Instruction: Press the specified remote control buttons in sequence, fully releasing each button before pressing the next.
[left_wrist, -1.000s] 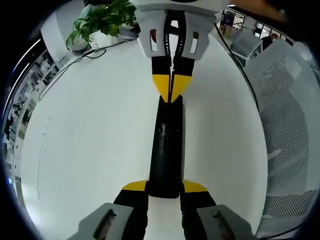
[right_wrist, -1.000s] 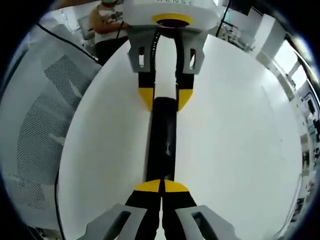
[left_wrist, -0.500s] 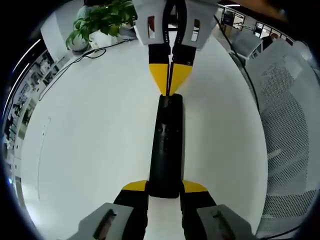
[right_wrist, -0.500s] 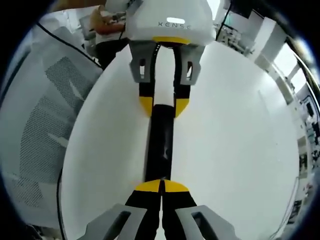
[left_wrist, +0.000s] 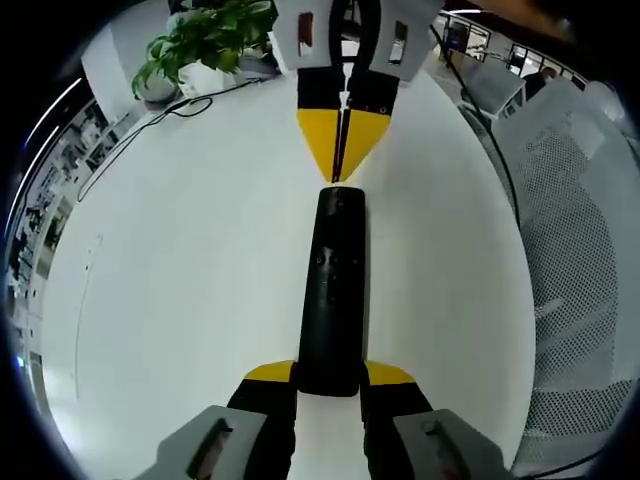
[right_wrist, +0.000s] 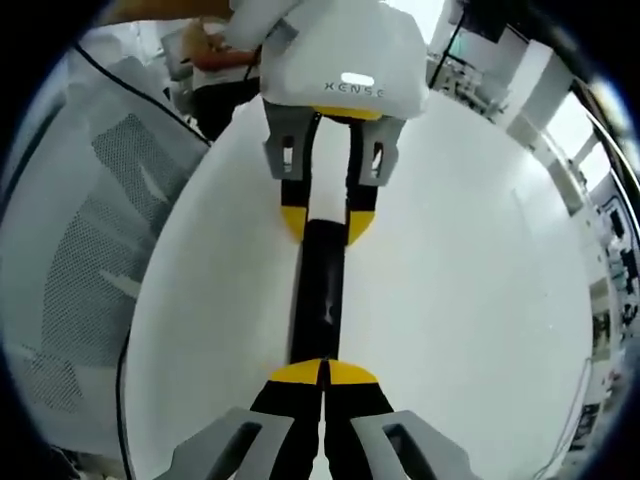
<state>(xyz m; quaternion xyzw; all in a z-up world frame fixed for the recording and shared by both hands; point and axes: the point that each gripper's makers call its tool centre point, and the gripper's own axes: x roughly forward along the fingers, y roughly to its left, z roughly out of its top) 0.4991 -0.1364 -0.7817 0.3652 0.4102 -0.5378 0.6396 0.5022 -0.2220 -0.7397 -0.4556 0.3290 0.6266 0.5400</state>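
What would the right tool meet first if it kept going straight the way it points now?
Probably the black remote, directly ahead of the shut right tool; beyond it, the left tool grips the far end. Whether the tips already touch it is unclear.

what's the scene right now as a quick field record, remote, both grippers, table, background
remote: black remote control, lying flat on the white table
left gripper: yellow tips either side of the remote's near end, shut on it
right gripper: tips shut together, just off the remote's far end in the left gripper view
table extras: black cable near the far edge
background: potted plant, mesh chair beside the table
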